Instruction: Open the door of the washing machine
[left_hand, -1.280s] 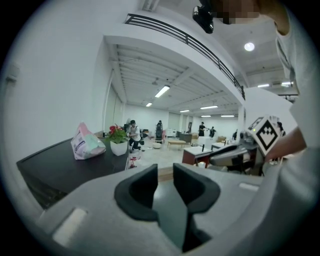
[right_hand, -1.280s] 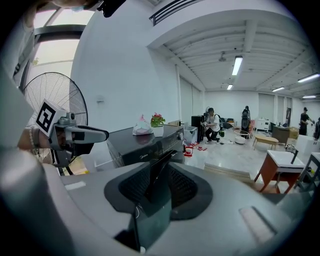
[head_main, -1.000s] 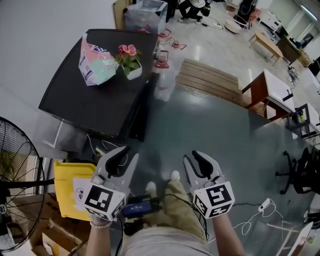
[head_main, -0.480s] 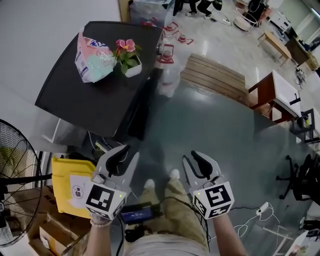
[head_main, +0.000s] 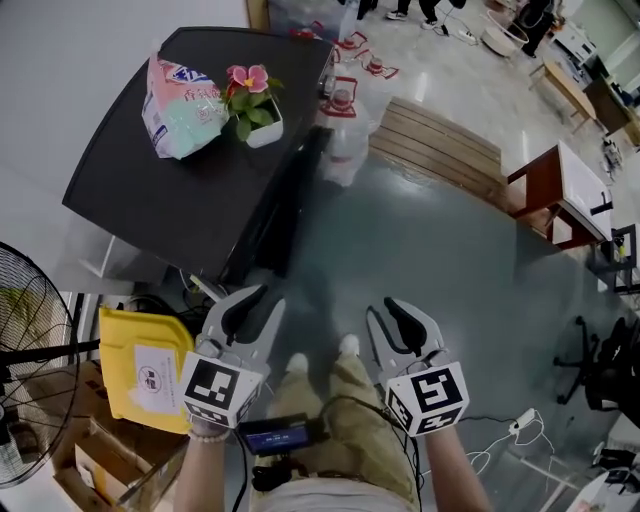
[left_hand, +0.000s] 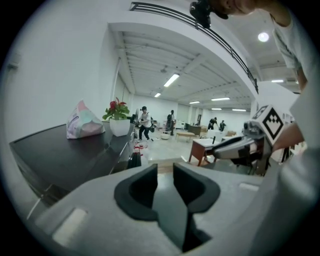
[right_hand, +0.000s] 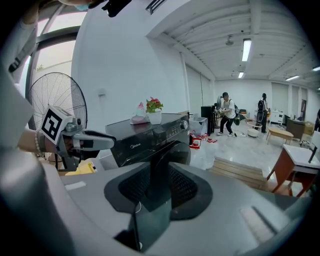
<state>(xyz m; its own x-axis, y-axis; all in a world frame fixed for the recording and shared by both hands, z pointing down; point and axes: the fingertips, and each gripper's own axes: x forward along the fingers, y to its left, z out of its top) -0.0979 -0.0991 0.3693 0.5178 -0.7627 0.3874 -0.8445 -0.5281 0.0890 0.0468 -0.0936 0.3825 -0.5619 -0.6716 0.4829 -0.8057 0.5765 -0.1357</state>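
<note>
The black washing machine (head_main: 170, 180) stands at the upper left of the head view, its front face (head_main: 285, 215) turned to the grey floor. A pink-and-green bag (head_main: 180, 105) and a potted pink flower (head_main: 250, 100) sit on its top. My left gripper (head_main: 255, 303) hangs open just below the machine's near front corner, with nothing between its fingers. My right gripper (head_main: 388, 312) is open and empty too, over the floor to the right. In the right gripper view the round door (right_hand: 172, 150) shows beyond the open right gripper (right_hand: 160, 170). The left gripper (left_hand: 165, 172) looks past the machine's top (left_hand: 60, 155).
A yellow bin (head_main: 140, 370) and cardboard boxes lie left of my left hand, with a standing fan (head_main: 25, 350) beside them. Clear plastic bags (head_main: 345, 130) and a wooden pallet (head_main: 440, 150) lie beyond the machine. A white-topped table (head_main: 560, 190) stands right. Cables (head_main: 500, 440) trail on the floor.
Both grippers have sunk a little and moved toward the machine, jaws unchanged. In the head view the machine's top has slid up and left.
</note>
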